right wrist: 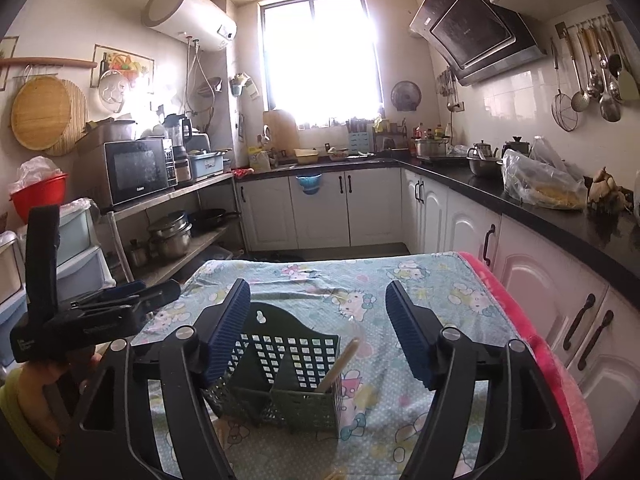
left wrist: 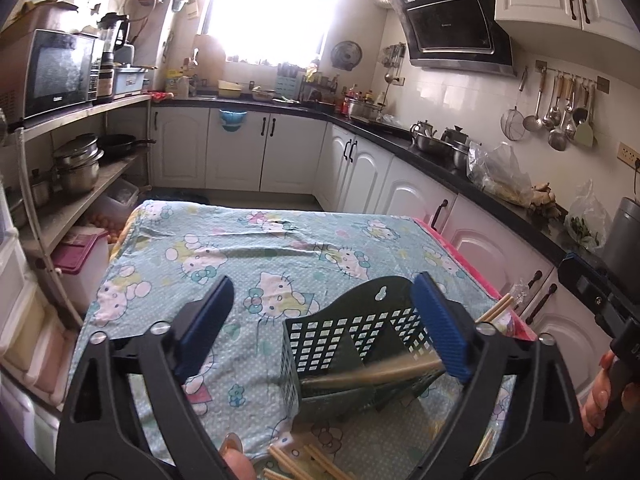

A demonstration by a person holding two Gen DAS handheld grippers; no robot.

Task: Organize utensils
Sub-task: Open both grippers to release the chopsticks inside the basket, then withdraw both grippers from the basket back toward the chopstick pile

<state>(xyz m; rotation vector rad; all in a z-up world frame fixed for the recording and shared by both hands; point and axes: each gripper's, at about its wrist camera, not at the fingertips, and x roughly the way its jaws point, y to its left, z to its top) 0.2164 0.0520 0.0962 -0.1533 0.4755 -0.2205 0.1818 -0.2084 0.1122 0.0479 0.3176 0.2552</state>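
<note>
A dark green perforated utensil caddy point(left wrist: 352, 344) stands on the Hello Kitty tablecloth point(left wrist: 256, 248); it also shows in the right wrist view point(right wrist: 292, 368). Wooden chopsticks point(left wrist: 376, 376) lean inside its right compartment, and one blurred stick point(right wrist: 340, 364) shows there in the right wrist view. More chopsticks point(left wrist: 304, 462) lie on the cloth near my left gripper. My left gripper point(left wrist: 324, 320) is open and empty, just above the caddy's left side. My right gripper point(right wrist: 318, 324) is open and empty above the caddy. The left gripper also shows at the left of the right wrist view point(right wrist: 96, 312).
White cabinets point(left wrist: 400, 184) and a black counter point(left wrist: 500, 200) with pots and bags run along the right. A shelf point(left wrist: 76, 200) with a microwave and pots stands to the left. A pink cloth edge point(right wrist: 560, 380) lines the table's right side.
</note>
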